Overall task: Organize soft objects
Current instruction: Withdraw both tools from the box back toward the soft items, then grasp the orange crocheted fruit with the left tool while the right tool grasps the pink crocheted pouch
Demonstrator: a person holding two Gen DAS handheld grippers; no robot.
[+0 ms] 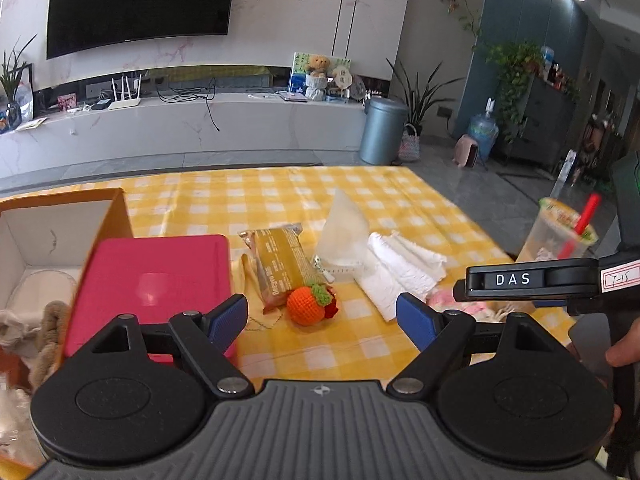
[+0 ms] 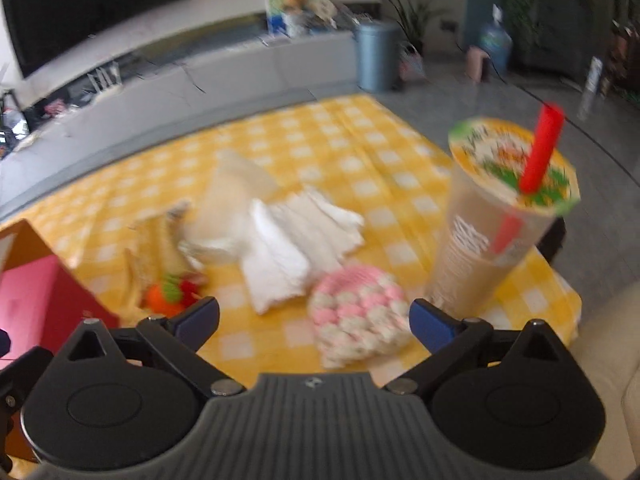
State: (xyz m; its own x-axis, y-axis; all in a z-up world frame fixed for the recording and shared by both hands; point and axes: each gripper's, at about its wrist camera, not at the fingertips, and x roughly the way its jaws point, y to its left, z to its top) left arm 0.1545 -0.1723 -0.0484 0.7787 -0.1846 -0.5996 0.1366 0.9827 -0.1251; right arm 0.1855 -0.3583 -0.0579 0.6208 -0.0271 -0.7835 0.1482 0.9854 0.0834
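Left hand-held gripper (image 1: 322, 318) wide apart, nothing between the blue pads, low in the frame above the yellow checked bench (image 1: 280, 192). Right hand-held gripper (image 2: 314, 320) wide apart too, holding nothing, just over a pink and white knitted thing (image 2: 356, 312) at lower middle. Orange knitted fruit (image 1: 306, 306) at middle, touching a snack packet (image 1: 280, 264). White folded cloth (image 1: 396, 272) right of those. Open box (image 1: 48, 220) at left, red lid (image 1: 156, 280) beside. Cup (image 2: 492, 232) with red straw at right.
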